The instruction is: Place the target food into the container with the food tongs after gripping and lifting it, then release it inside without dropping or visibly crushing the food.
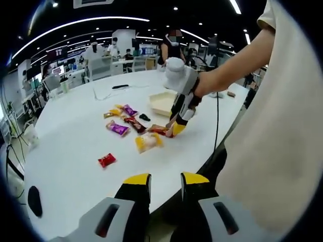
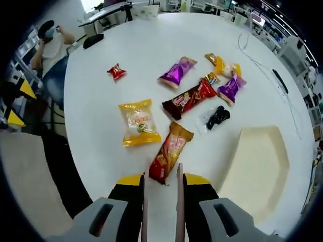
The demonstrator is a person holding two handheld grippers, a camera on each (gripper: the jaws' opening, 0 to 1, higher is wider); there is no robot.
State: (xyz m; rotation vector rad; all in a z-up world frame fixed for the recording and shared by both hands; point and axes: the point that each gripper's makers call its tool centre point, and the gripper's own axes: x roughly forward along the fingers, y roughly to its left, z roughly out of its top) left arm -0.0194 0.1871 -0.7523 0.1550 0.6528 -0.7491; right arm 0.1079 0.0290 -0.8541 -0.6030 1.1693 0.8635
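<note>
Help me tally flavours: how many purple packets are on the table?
2. One purple packet lies left of the red bar; the other lies right of it, above the black sweet. None looks hidden.

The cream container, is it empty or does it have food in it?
Empty: the cream container shows a bare inside, and the wrapped snacks lie outside on the white table.

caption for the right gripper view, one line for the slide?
Right gripper with tongs reaching an orange-red snack packet beside the cream container.
</note>
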